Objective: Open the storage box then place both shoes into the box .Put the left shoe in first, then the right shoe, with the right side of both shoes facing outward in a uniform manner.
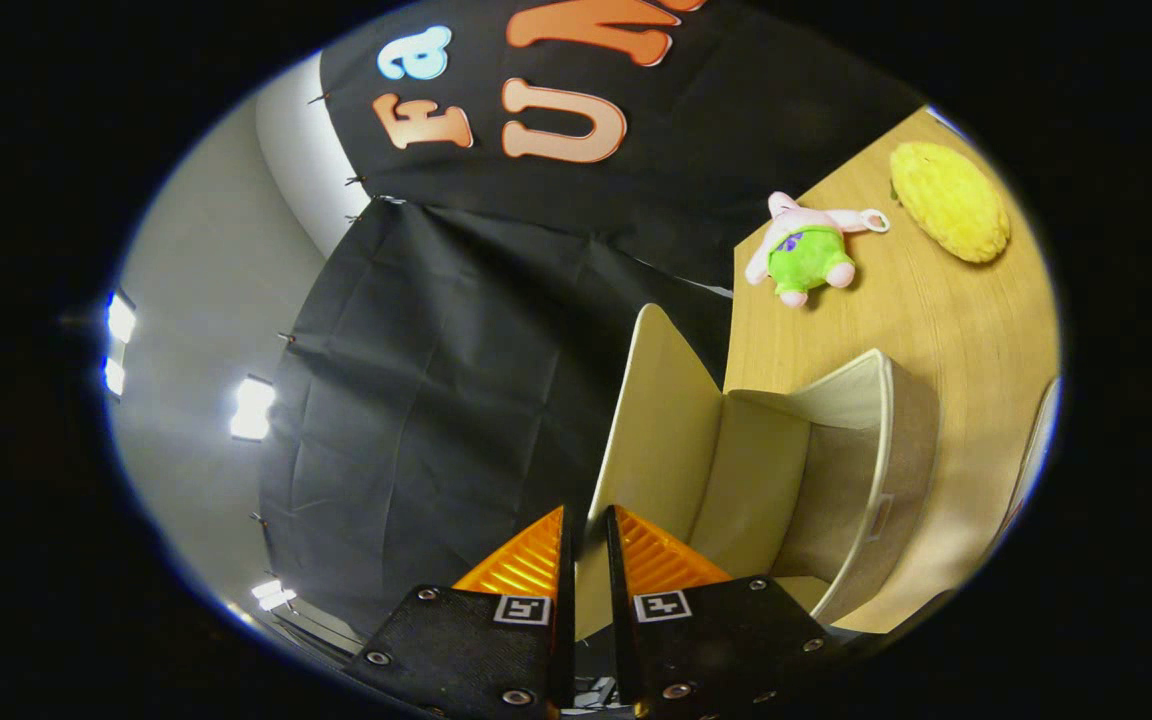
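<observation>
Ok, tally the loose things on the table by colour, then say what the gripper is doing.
Beige: 1, the storage box, lid raised
Pink and green: 1, the plush toy
Yellow: 1, the cushion
Total: 3
The gripper pinches the lid's edge.

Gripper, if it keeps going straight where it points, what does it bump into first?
Probably nothing new: the hand-held gripper seems to already pinch the box's raised lid between its fingers. Straight on, it would just slide along the lid toward the black cloth behind, though depth is hard to judge.
</observation>
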The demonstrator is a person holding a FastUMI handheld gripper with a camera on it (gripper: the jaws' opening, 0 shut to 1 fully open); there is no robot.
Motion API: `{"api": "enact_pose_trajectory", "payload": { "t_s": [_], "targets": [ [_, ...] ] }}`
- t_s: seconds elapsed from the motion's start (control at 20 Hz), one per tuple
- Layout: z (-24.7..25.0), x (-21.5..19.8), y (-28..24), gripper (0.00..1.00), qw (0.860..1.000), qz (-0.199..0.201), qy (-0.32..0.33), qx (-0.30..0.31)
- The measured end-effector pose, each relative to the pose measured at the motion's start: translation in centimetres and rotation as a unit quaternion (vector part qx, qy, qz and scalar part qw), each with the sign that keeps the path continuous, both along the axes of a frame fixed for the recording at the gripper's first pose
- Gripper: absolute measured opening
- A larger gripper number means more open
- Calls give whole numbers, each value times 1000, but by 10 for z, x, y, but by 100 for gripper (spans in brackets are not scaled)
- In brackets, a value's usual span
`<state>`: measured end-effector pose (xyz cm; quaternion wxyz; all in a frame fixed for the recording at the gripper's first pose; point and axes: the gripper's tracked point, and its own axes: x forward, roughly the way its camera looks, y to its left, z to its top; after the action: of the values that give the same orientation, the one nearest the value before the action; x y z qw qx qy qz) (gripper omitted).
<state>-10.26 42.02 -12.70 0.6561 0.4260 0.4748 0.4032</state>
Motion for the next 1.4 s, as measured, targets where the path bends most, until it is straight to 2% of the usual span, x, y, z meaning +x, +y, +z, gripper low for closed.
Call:
{"api": "enact_pose_trajectory", "payload": {
  "t_s": [0.3, 0.45, 0.75, 0.8, 0.95, 1.05, 1.15, 1.4],
  "targets": [
    [3, -17, 69, 16, 995, 44, -64, -63],
    [-1, -22, 108, 16, 990, 51, -87, -99],
    [-37, -34, 166, 17, 987, 60, -67, -130],
    [-44, -37, 167, 19, 986, 65, -59, -139],
    [-59, -35, 151, 61, 983, 50, -48, -171],
    [-58, -25, 129, 75, 984, 27, -45, -172],
    [-59, -9, 95, 81, 981, 1, -54, -188],
    [-75, 14, -16, 84, 962, -58, -81, -253]
  ]
}}
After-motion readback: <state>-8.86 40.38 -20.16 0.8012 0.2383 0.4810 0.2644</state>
